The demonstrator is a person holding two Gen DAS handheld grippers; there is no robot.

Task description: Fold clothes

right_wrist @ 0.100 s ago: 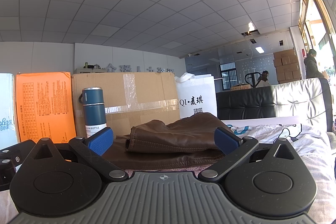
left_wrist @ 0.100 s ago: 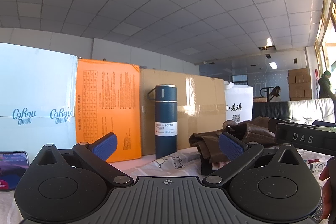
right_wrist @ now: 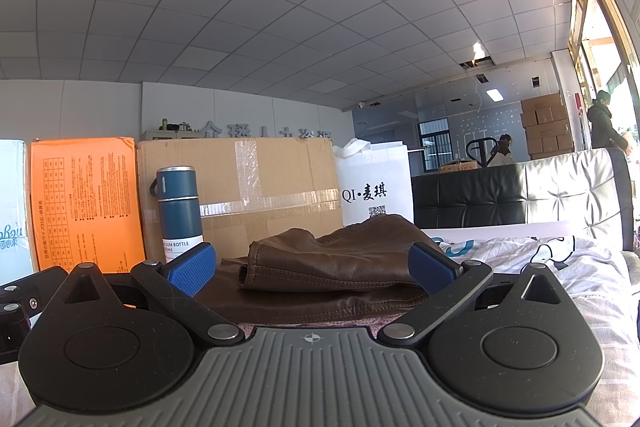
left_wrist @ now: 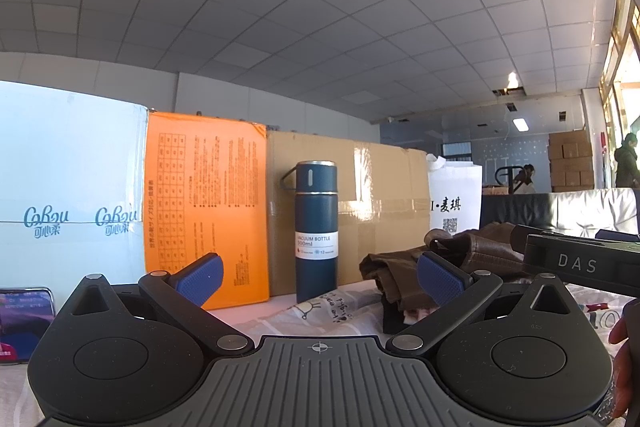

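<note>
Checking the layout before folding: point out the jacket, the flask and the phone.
jacket (right_wrist: 340,259), right wrist view, on the folded brown leather top layer.
flask (left_wrist: 316,227), left wrist view, on the blue body by the label.
phone (left_wrist: 24,323), left wrist view, on the lit screen.

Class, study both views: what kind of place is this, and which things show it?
Probably a warehouse-style office or stockroom: stacked brown cardboard cartons, a pallet jack, and a grid-tiled suspended ceiling.

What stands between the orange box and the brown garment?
In the right wrist view, the blue vacuum bottle stands upright between the orange box and the brown garment.
</note>
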